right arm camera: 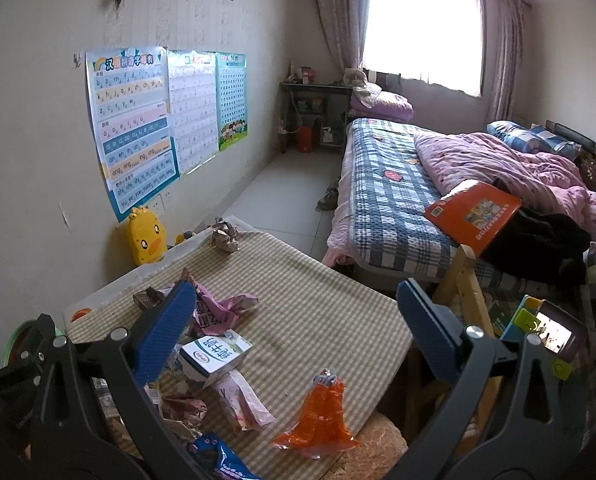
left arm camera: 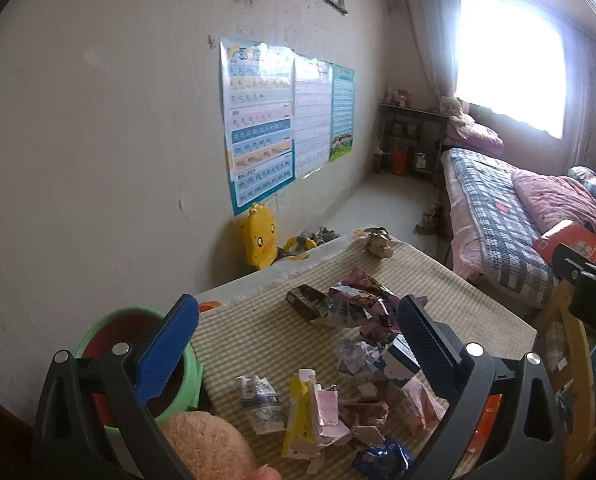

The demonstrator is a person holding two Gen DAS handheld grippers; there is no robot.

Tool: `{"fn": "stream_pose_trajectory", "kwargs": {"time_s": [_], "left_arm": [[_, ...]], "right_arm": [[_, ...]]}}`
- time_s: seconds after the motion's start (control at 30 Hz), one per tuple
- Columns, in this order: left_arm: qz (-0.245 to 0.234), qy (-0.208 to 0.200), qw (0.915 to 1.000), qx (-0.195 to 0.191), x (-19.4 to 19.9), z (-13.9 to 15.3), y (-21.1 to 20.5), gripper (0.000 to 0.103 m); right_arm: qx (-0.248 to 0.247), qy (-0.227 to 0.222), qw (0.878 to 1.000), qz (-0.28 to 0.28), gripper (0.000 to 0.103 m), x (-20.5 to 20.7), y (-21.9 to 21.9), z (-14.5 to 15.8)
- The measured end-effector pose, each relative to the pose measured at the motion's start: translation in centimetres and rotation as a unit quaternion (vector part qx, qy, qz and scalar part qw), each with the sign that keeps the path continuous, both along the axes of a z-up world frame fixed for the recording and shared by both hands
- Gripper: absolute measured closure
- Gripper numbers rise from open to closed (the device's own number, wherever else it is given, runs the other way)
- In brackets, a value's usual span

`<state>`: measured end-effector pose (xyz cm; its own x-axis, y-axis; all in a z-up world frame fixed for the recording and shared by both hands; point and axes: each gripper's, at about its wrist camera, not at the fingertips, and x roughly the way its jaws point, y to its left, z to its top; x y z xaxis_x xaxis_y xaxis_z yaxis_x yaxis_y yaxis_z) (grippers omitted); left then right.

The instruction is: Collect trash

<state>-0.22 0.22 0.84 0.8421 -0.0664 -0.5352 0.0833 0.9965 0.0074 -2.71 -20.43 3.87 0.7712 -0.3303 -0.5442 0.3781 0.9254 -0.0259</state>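
Trash lies scattered on a table with a checked cloth (left arm camera: 266,332) (right arm camera: 318,304): crumpled pink wrappers (left arm camera: 362,300) (right arm camera: 218,312), a dark small box (left arm camera: 308,300), a flattened yellow carton (left arm camera: 298,412), a blue-white milk carton (right arm camera: 214,356) (left arm camera: 398,360), a pink pouch (right arm camera: 242,400), an orange wrapper (right arm camera: 322,416) and a blue wrapper (left arm camera: 382,456) (right arm camera: 218,456). A crumpled paper ball (left arm camera: 380,244) (right arm camera: 226,238) sits at the far corner. A green bin with red inside (left arm camera: 114,332) stands left of the table. My left gripper (left arm camera: 298,336) hangs open above the pile. My right gripper (right arm camera: 298,320) is open over the table, empty.
A bed with checked quilt and pink blanket (right arm camera: 438,184) runs along the right, an orange book (right arm camera: 474,212) on it. A wooden chair frame (right arm camera: 466,280) stands by the table's right edge. A yellow duck stool (right arm camera: 146,236) leans on the wall. A fuzzy tan object (left arm camera: 206,444) is nearest.
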Motion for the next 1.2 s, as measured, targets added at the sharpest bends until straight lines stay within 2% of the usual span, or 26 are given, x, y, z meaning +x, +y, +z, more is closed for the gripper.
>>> {"fn": "stream_pose_trajectory", "kwargs": {"time_s": [0.37, 0.57, 0.8, 0.9, 1.0, 1.07, 1.13, 1.2], "left_arm": [[-0.005, 0.011, 0.9999, -0.012, 0.0, -0.4, 0.1, 0.008], [0.000, 0.015, 0.9999, -0.003, 0.0, -0.6, 0.2, 0.008], [-0.025, 0.032, 0.9992, 0.000, 0.9, -1.5, 0.7, 0.008], [-0.024, 0.076, 0.9966, -0.021, 2.1, -3.2, 2.2, 0.008], [-0.017, 0.131, 0.9910, -0.023, 3.1, -5.9, 3.6, 0.023], [-0.023, 0.171, 0.9849, -0.018, 3.6, -8.2, 4.0, 0.028], [-0.030, 0.206, 0.9778, -0.024, 4.0, -10.4, 3.8, 0.040], [-0.042, 0.239, 0.9693, -0.039, 4.7, -12.4, 3.2, 0.042]], "right_arm": [[-0.001, 0.000, 1.000, 0.000, 0.004, -0.1, 0.0, -0.1], [0.000, 0.000, 1.000, -0.001, 0.004, -0.1, 0.0, -0.1], [0.010, 0.017, 1.000, 0.000, 0.004, 0.6, -0.7, -1.1], [0.014, 0.030, 0.999, 0.002, 0.004, 1.0, -1.3, -2.2], [0.015, 0.058, 0.998, 0.006, 0.003, 1.4, -2.1, -4.2], [0.014, 0.084, 0.996, 0.011, 0.003, 1.5, -2.6, -6.0], [0.017, 0.115, 0.993, 0.017, 0.003, 1.6, -3.2, -8.0], [0.025, 0.137, 0.990, 0.023, 0.003, 1.6, -3.7, -9.5]]}}
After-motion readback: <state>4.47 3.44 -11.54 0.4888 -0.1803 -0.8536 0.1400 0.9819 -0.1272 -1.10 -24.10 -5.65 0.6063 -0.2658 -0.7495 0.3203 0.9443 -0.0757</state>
